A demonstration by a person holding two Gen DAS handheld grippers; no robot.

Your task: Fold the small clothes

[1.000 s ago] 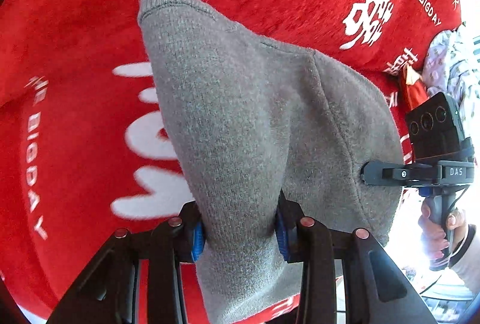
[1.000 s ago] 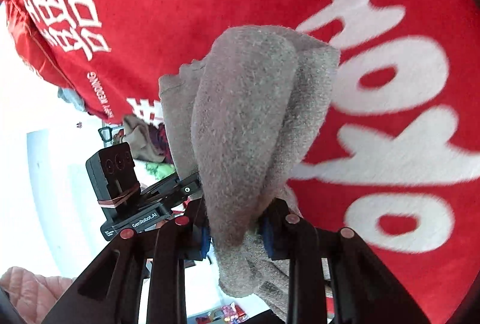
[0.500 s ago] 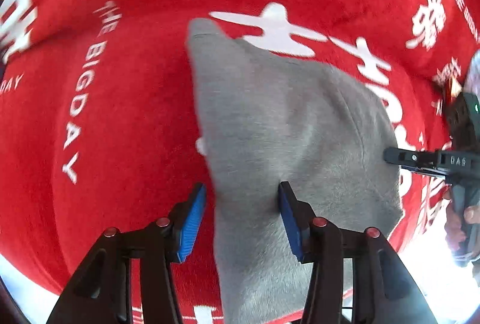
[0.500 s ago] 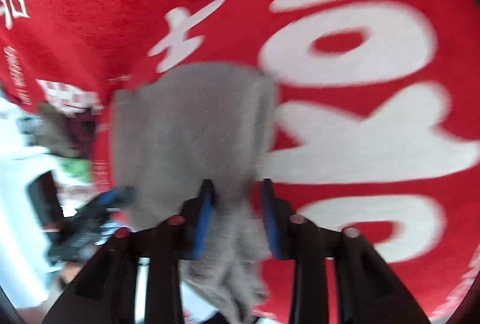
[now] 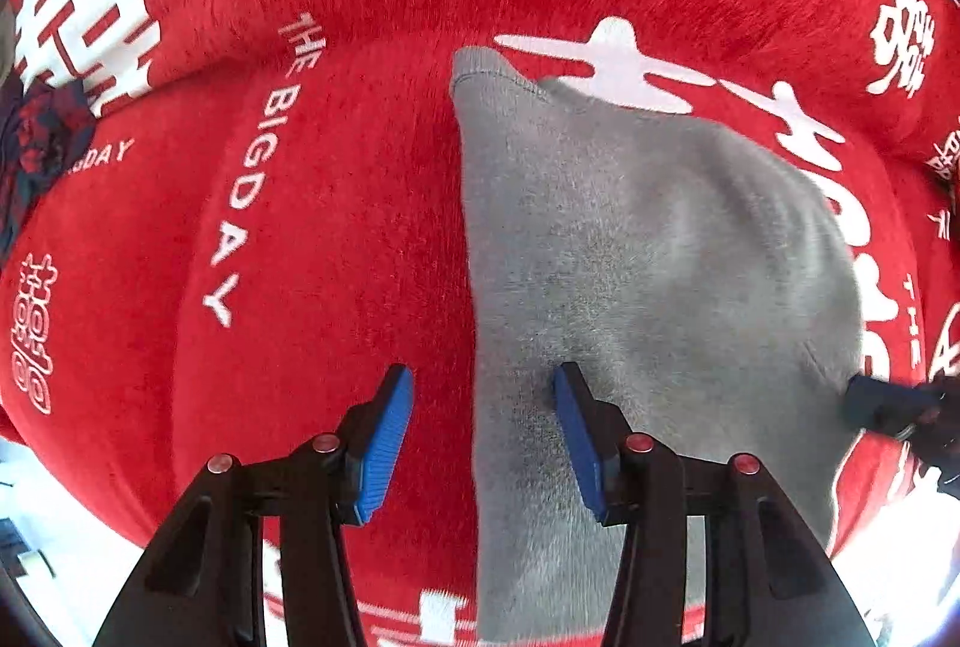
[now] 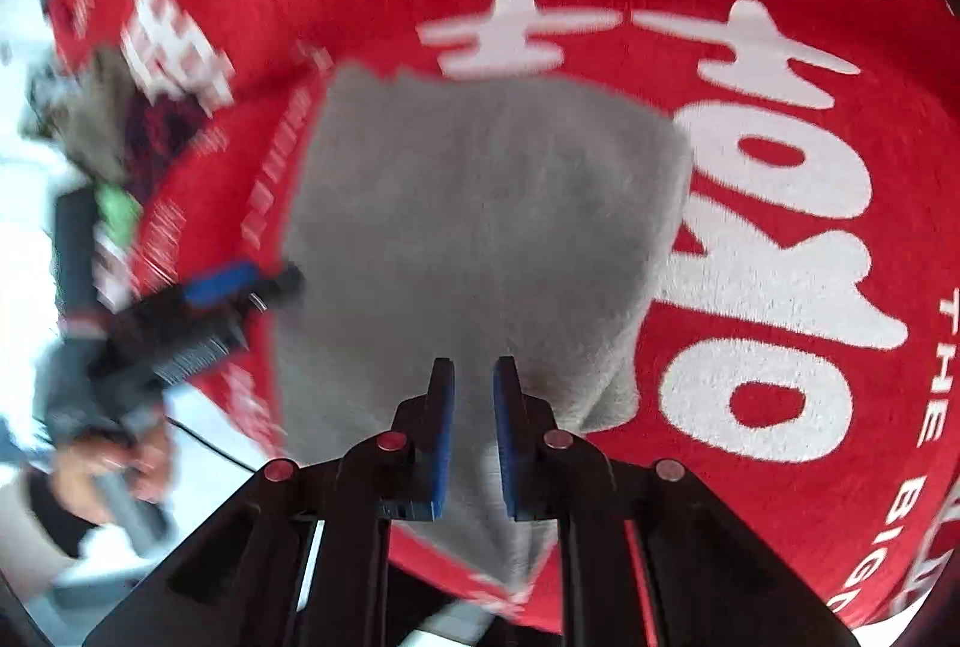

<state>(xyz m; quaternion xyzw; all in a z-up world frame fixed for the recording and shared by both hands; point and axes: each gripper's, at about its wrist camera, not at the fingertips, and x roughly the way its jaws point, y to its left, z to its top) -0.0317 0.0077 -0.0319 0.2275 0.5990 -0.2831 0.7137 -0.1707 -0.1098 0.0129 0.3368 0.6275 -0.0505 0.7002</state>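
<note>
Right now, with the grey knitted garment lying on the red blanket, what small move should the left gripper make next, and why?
Probably lift the left gripper straight up and clear. Its jaws, which have just been opening, stand open astride the grey knitted garment's left edge and pinch nothing, and the garment lies spread flat on the red blanket, apparently set down.
</note>
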